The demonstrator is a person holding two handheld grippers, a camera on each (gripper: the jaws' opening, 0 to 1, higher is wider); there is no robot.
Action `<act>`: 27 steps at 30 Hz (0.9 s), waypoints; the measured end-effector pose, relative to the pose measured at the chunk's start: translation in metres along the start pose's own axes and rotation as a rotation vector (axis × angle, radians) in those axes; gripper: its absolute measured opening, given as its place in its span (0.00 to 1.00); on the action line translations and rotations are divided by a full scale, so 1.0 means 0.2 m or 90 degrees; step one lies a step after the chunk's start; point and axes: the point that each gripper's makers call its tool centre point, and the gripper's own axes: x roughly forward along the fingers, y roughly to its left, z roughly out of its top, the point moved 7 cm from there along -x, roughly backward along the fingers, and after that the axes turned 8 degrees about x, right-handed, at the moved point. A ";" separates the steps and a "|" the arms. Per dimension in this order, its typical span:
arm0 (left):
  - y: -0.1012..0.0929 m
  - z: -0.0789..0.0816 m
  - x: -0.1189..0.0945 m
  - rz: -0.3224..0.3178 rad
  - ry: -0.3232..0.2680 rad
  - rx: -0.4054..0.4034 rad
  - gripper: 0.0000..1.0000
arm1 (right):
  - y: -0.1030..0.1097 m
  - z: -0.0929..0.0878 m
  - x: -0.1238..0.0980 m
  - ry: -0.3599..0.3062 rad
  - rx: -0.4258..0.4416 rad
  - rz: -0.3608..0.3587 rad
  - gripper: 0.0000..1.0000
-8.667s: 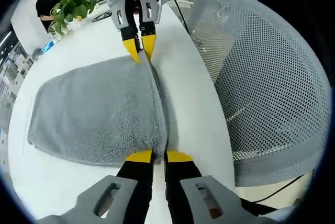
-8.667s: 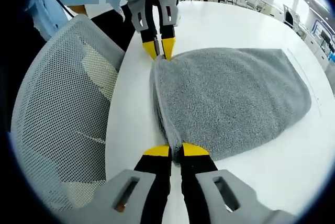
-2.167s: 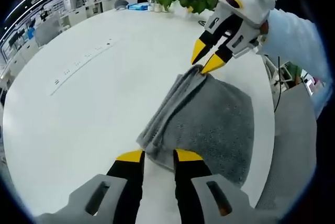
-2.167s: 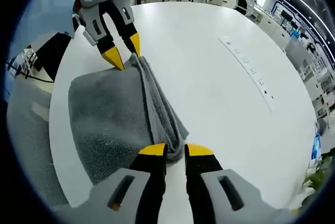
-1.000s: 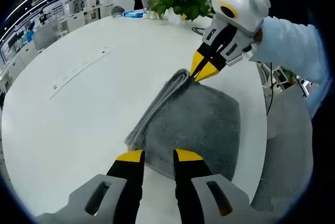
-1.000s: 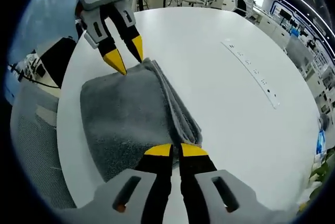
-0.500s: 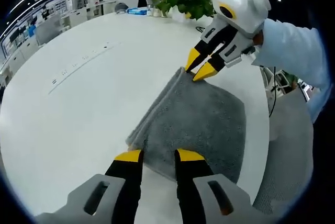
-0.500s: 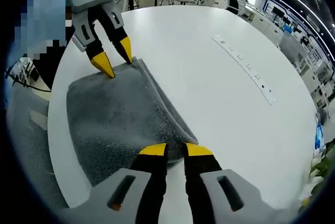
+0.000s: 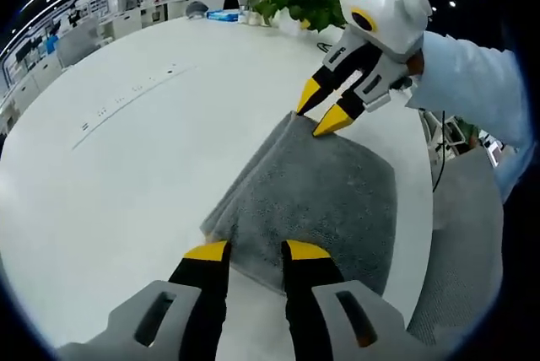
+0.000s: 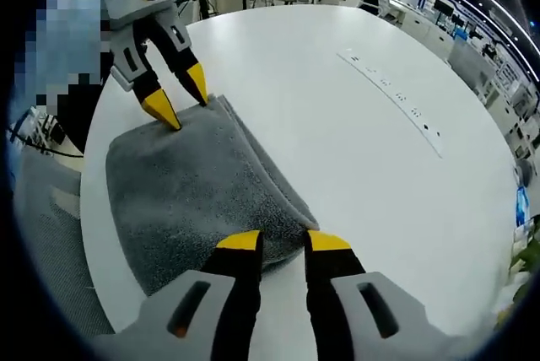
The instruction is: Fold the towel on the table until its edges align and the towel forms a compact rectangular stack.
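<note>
Each view looks down along its own jaws from opposite ends of the folded towel (image 9: 312, 201) (image 10: 194, 201), close above the table (image 9: 126, 167) (image 10: 363, 150); both share towel and table.

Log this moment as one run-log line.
towel: folded, flat on table | left gripper: open at corner | right gripper: open at corner

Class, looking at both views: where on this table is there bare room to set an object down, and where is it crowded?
Free: white table between the folded towel and the socket strip. Crowded: the towel's two corners, with the right gripper and left gripper.
</note>
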 end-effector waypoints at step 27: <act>-0.14 -0.14 -0.22 0.021 -0.080 -0.022 0.40 | 0.13 -0.16 -0.15 -0.039 0.045 0.037 0.38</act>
